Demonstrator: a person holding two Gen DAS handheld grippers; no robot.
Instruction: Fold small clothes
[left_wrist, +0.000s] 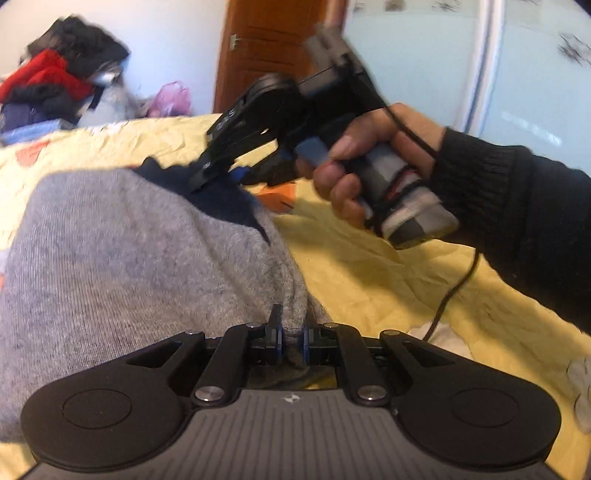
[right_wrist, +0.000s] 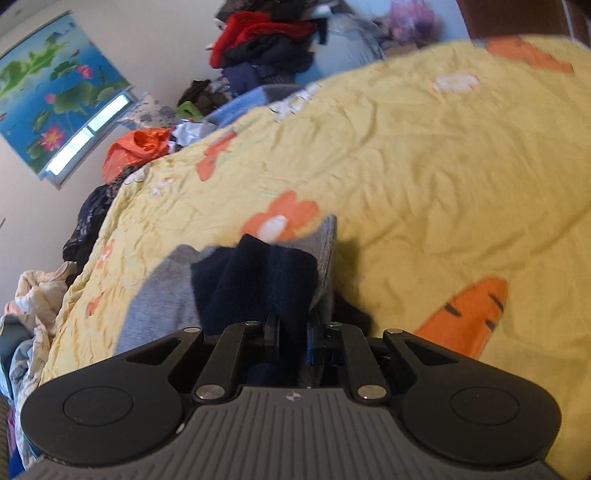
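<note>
Left gripper: jaws pinched on the grey sweater.
Right gripper: jaws clamped on its navy collar.
Writing: none readable.

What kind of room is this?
Most likely a lived-in bedroom: a bed under a yellow carrot-print quilt, a clothes pile by the wall, and a wooden door.

Motion-blurred right tongs; grey garment cut off left.
</note>
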